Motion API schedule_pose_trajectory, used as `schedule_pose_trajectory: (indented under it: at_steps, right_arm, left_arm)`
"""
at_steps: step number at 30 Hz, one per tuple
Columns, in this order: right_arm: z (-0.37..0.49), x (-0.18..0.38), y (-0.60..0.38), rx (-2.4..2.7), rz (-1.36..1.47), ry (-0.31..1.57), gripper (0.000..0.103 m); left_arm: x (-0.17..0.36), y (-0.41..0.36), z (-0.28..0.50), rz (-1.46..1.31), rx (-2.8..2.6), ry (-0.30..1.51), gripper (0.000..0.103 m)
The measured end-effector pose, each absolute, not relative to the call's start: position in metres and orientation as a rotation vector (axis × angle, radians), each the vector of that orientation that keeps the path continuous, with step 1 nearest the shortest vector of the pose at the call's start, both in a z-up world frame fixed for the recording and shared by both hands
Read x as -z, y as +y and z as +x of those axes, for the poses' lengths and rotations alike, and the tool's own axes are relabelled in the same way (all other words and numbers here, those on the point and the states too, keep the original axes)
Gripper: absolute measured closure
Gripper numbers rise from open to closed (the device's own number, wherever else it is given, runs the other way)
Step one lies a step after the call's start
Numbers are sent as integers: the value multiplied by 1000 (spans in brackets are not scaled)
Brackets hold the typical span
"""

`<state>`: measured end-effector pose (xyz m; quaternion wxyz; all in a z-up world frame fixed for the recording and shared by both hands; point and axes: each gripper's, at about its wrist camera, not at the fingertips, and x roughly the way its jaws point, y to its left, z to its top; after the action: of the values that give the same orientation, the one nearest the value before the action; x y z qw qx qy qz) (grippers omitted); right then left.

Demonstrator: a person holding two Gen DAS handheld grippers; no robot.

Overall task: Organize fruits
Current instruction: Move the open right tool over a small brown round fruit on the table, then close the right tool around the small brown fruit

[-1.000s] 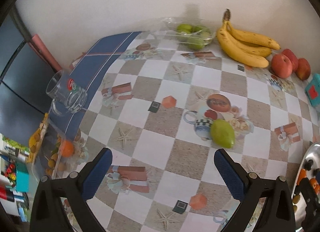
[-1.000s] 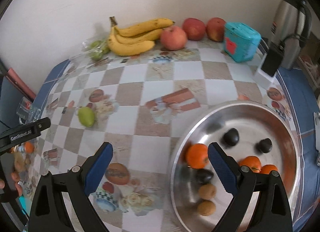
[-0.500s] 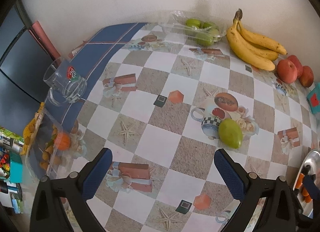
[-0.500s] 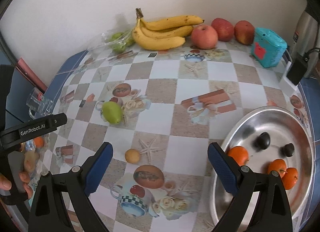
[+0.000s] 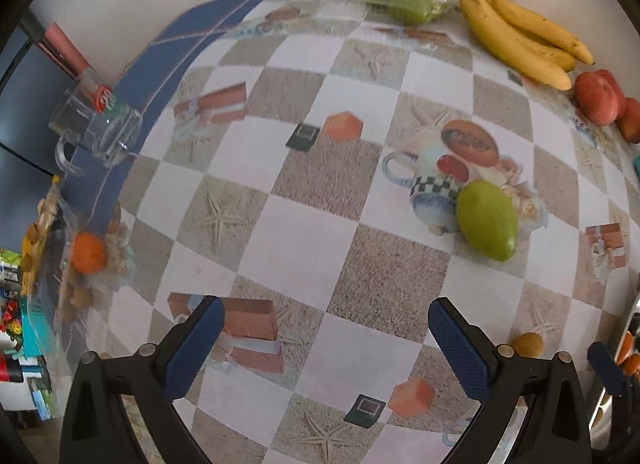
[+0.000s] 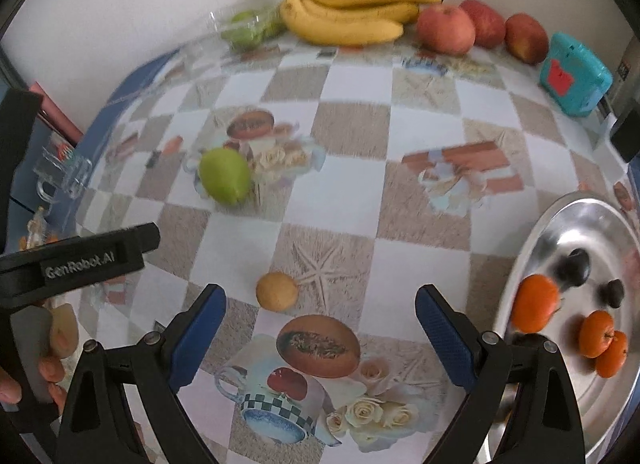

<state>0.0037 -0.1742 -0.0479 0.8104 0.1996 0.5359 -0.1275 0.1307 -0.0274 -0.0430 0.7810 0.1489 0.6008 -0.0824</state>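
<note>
A glossy checked tablecloth (image 5: pixel 304 232) spreads below the left gripper (image 5: pixel 324 348) — wide open, empty; a smooth green mango (image 5: pixel 487 219) lies ahead. The right gripper (image 6: pixel 320 334) gapes empty — a small round tan fruit (image 6: pixel 277 291) sits between its pads, beside the steel bowl (image 6: pixel 560 232).

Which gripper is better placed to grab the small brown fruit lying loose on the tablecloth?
Right. The small brown fruit lies just ahead between the open right gripper's fingers; it sits off beside the open left gripper.
</note>
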Motion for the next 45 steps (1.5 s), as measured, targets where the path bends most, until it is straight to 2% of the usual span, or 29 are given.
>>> schedule_pose_trajectory:
  at_steps: [10, 14, 16, 19, 24, 35, 45]
  right_arm:
    - [12, 64, -169, 288, 407, 1179, 9]
    - [15, 61, -167, 295, 396, 1166, 28]
    - [16, 61, -167, 291, 409, 1164, 28]
    - [18, 62, -165, 277, 417, 1166, 39]
    - [21, 62, -161, 243, 427, 1161, 45]
    - [24, 66, -158, 211, 443, 1173, 74]
    - [18, 61, -167, 227, 477, 1157, 76]
  left_arm:
    - [55, -24, 134, 296, 162, 1338, 0]
    - [53, -23, 135, 282, 166, 1334, 0]
    - [53, -23, 134, 278, 165, 1333, 0]
    - [53, -23, 136, 275, 166, 1333, 0]
    - [51, -22, 137, 275, 172, 1331, 0]
    - [50, -26, 133, 275, 174, 1330, 0]
    - [50, -28, 133, 237, 197, 1339, 0]
